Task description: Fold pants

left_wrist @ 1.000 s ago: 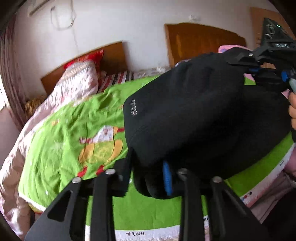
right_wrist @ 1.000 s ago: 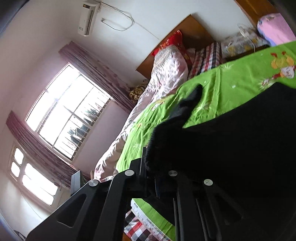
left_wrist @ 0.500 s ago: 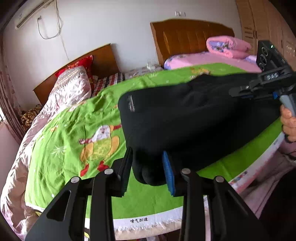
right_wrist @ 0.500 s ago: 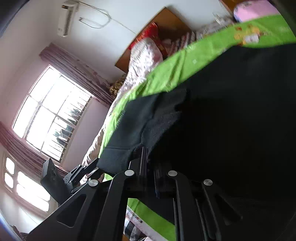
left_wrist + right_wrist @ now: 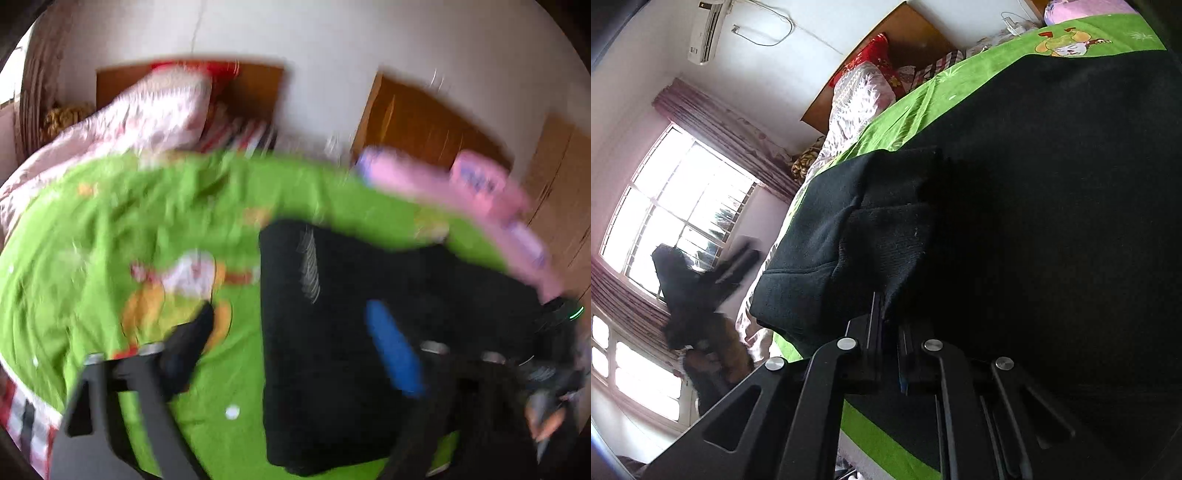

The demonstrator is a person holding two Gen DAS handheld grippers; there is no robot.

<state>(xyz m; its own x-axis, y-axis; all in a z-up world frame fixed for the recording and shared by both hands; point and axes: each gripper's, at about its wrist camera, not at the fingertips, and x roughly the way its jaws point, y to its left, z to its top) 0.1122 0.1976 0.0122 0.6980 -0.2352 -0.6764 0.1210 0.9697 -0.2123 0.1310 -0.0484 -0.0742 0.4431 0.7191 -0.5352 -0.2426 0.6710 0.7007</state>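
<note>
Pants (image 5: 332, 332) folded flat, right gripper (image 5: 890, 321) clamped on

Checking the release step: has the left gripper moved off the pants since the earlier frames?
Yes. The left gripper, jaws just opening, slid left off the black pants over the green bedspread.

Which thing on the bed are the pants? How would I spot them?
Find the bed with the bright green cartoon sheet. The pants lie folded on its near side. They are the only black thing there; the quilts behind are pink.
</note>
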